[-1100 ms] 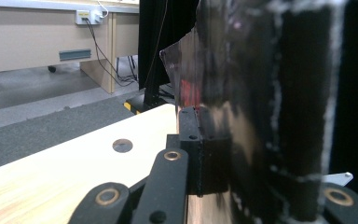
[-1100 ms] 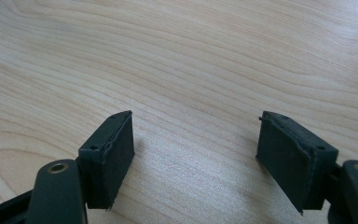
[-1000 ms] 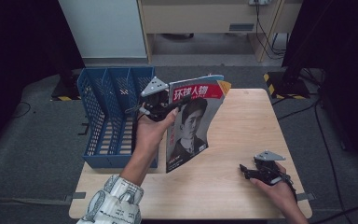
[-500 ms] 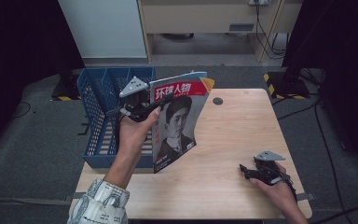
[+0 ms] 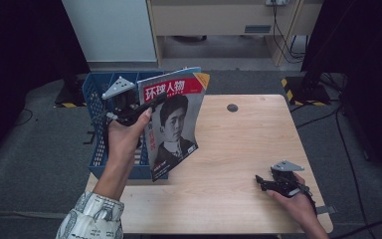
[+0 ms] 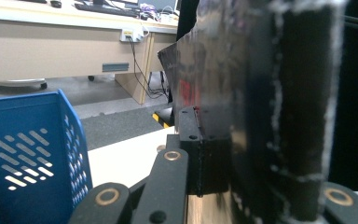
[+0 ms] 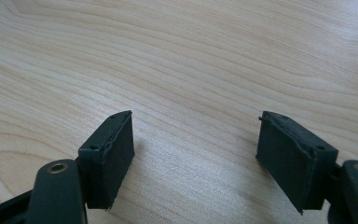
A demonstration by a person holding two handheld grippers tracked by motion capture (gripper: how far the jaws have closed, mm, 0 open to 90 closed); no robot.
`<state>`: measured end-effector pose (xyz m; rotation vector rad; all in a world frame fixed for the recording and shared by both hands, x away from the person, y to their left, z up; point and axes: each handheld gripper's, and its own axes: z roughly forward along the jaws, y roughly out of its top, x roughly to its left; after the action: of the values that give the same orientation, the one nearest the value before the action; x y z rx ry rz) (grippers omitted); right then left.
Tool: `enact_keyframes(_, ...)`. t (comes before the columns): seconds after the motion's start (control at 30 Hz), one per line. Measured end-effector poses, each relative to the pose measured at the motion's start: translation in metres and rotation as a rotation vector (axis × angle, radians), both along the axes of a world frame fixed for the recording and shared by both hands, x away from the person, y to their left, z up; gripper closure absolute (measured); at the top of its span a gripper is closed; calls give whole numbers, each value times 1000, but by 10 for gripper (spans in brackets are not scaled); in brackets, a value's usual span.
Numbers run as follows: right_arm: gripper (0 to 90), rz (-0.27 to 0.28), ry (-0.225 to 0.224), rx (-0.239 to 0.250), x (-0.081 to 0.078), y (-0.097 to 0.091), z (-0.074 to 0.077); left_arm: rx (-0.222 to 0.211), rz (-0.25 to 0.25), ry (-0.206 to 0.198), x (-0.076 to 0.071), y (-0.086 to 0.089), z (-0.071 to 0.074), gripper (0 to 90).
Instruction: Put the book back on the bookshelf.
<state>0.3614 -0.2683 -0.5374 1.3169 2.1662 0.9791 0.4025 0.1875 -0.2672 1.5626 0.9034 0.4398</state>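
Your left gripper has its fingers hidden behind the magazine edge. The magazine covers the right wall of the blue rack. In the left gripper view the cover is a dark blur, cut off at the top. Your sleeve runs off the bottom edge.

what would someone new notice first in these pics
The magazine with a red title band and a portrait cover stands out, held upright above the table's left side by the left gripper. Just behind it sits the blue slotted file rack at the wooden table's left edge. The right gripper rests open near the front right corner.
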Motion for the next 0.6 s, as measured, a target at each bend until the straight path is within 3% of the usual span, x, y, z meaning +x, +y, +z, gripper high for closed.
enact_keyframes(0.37,273,5,1,-2,1,0,0,-3,11,-1,-1,9,2,866)
enact_keyframes(0.6,273,7,0,-5,2,1,0,-17,33,-12,-4,24,7,866)
